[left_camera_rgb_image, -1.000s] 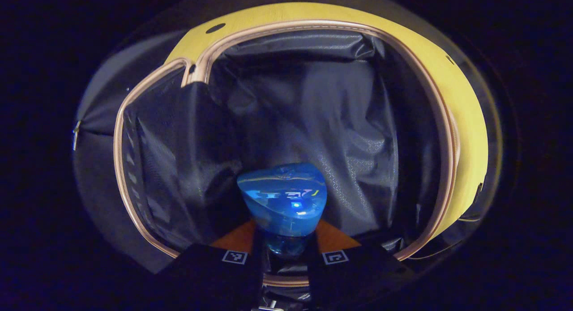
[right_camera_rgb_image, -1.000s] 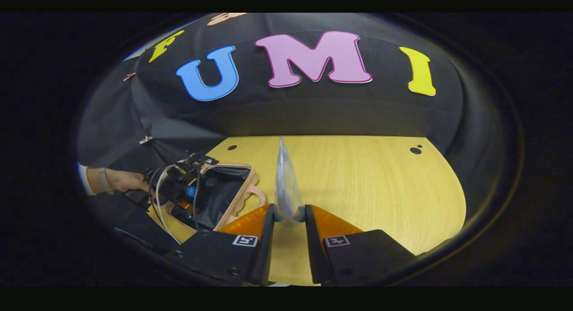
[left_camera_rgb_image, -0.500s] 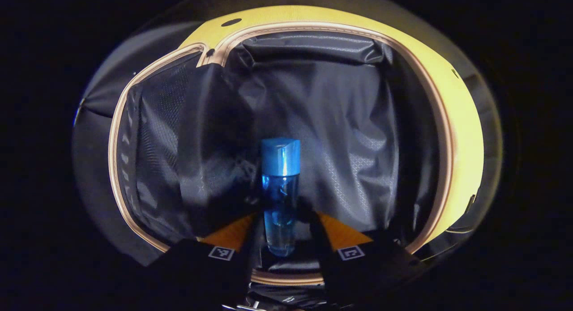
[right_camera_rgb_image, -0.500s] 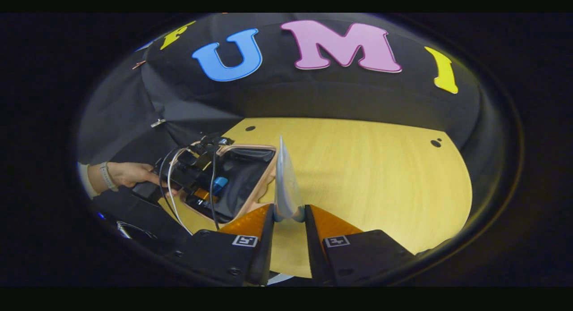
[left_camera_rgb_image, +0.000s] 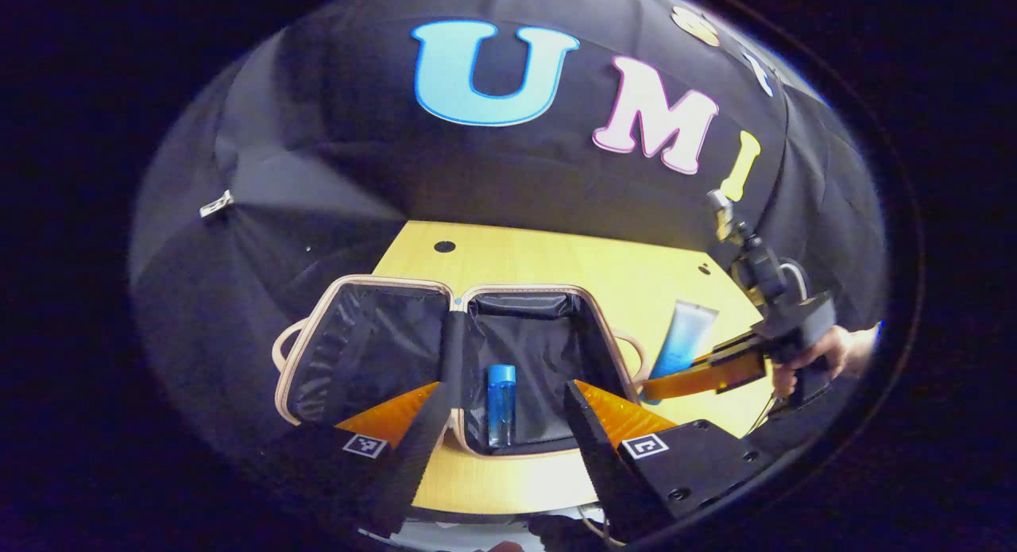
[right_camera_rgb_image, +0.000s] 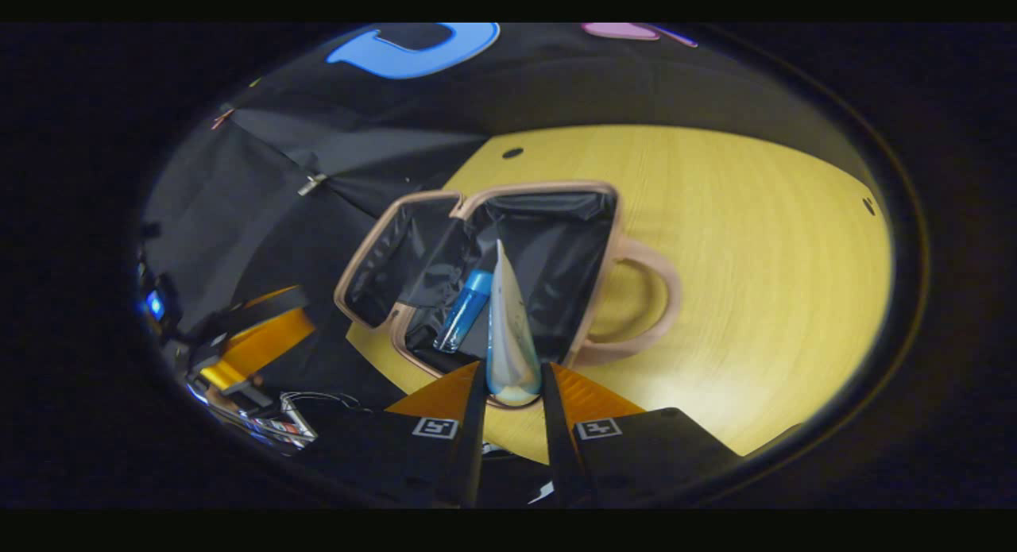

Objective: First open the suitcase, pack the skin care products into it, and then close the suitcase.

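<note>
Suitcase (left_camera_rgb_image: 373, 341) lying open on table (left_camera_rgb_image: 636, 278) with blue bottle (left_camera_rgb_image: 500, 405) inside, left gripper (left_camera_rgb_image: 496, 425) spread apart and empty, right gripper (right_camera_rgb_image: 512, 409) clamped on tube (right_camera_rgb_image: 508, 330) above it

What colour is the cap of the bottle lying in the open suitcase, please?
Blue, a lighter, more opaque blue than the clear blue bottle body; the left gripper view shows it best.

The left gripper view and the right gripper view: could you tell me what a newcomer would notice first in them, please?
First, the open suitcase lying flat on the yellow table, its dark lining bare but for a blue bottle lying in one half. Next, the pale tube pinched in the right gripper, poised over that same half. In the left gripper view, the left gripper stands open and empty near the suitcase's front edge.
</note>
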A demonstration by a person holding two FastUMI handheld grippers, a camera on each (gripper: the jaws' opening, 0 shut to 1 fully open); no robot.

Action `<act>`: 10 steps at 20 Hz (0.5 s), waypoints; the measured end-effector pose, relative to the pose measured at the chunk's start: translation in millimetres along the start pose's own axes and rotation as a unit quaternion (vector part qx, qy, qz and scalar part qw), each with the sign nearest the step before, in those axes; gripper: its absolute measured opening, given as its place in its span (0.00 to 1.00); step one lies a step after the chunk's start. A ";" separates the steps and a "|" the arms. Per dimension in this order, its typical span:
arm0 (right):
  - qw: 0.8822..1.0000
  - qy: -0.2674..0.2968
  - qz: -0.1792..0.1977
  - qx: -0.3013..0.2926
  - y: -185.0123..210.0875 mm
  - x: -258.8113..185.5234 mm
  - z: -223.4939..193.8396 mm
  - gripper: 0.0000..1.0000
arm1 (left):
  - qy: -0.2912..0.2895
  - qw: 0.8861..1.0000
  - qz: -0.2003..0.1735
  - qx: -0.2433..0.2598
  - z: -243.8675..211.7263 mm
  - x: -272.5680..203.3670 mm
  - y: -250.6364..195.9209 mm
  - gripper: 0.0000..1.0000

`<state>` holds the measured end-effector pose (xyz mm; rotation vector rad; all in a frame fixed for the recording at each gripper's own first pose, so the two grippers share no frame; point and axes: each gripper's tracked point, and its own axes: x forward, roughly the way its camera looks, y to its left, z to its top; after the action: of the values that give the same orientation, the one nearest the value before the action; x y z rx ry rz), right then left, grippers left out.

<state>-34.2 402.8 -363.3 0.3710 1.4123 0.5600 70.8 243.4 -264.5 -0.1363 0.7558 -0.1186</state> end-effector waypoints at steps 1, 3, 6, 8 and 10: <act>1.000 0.025 -0.002 0.018 3.3 16.1 -0.4 0.39 | -0.009 0.999 0.011 -0.029 -7.2 -13.1 10.3 0.96; 0.996 0.067 -0.017 0.056 7.9 47.4 1.8 0.39 | -0.018 0.995 0.040 -0.090 -31.7 -45.0 31.8 0.96; 0.988 0.114 -0.054 0.088 1.8 80.2 -5.9 0.39 | -0.026 0.983 0.075 -0.164 -62.6 -97.7 70.7 0.96; 0.981 0.151 -0.073 0.102 -1.6 96.1 -21.0 0.39 | -0.026 0.975 0.102 -0.196 -86.0 -124.1 92.9 0.96; 0.976 0.165 -0.090 0.108 -5.4 105.8 -27.6 0.39 | -0.022 0.969 0.117 -0.216 -101.4 -147.9 104.1 0.96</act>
<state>-54.1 456.5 -456.6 0.3271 1.8152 0.3293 -99.8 360.8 -255.0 -0.4610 0.7403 0.2753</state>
